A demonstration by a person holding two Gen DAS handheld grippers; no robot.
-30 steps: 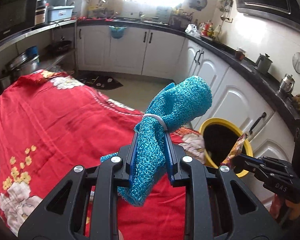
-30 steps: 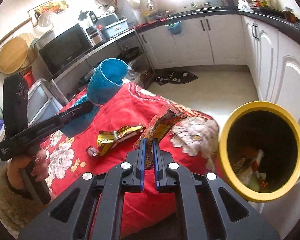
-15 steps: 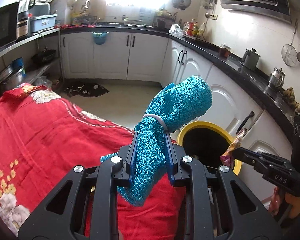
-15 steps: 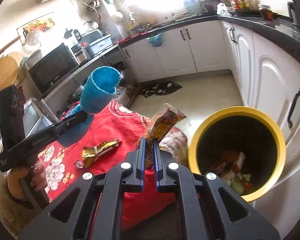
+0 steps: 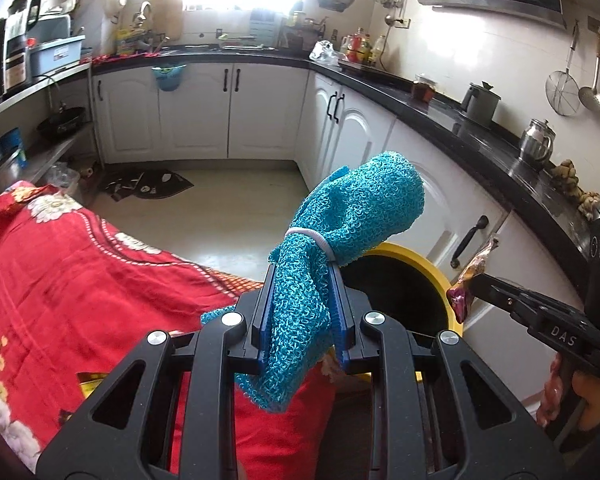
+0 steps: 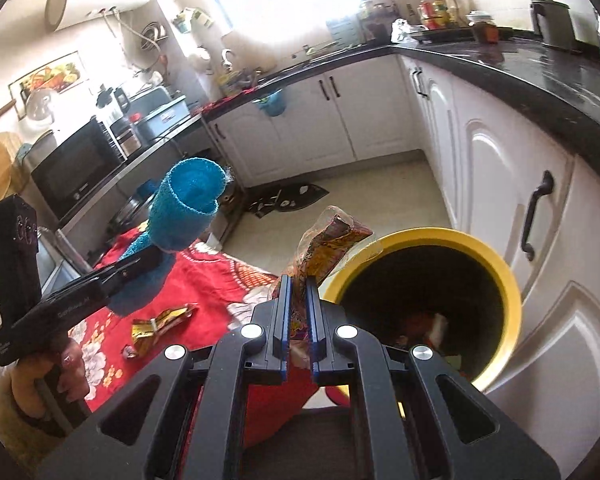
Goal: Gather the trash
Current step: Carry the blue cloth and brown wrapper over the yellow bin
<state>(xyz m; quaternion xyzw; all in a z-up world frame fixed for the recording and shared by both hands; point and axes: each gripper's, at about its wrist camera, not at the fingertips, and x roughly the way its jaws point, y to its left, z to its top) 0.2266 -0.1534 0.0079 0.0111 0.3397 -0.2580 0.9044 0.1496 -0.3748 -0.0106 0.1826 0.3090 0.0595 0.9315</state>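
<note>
White kitchen with glossy black counters running along the far and right walls, pale tiled floor between. In the near left, a worktop under a red cloth with white and yellow flowers [image 5: 80,280], soft and rumpled, its far edge dropping off toward the floor. Just past the right end of that cloth, a round bin with a yellow rim and dark inside [image 6: 500,280], standing against the white cabinet doors [image 5: 420,184] with black curved handles; scraps of packaging lying at its bottom.

Left gripper [image 5: 300,312] clamped, jaws narrowly parted, on a turquoise knitted mesh cloth [image 5: 356,208], coarse and looped, cinched by a white band, its bulbous end rising above the jaws and hiding part of the bin's rim. Right gripper [image 6: 296,300] shut tight on a crinkly orange and yellow snack wrapper [image 6: 332,240], glossy with a clear plastic end, sticking up beside the near left rim of the bin.

On the red cloth, left of the right gripper, a crumpled gold foil wrapper [image 6: 160,320] and a tiny scrap beside it. Open floor beyond, a dark patterned mat [image 5: 148,184] at the far cabinets.
</note>
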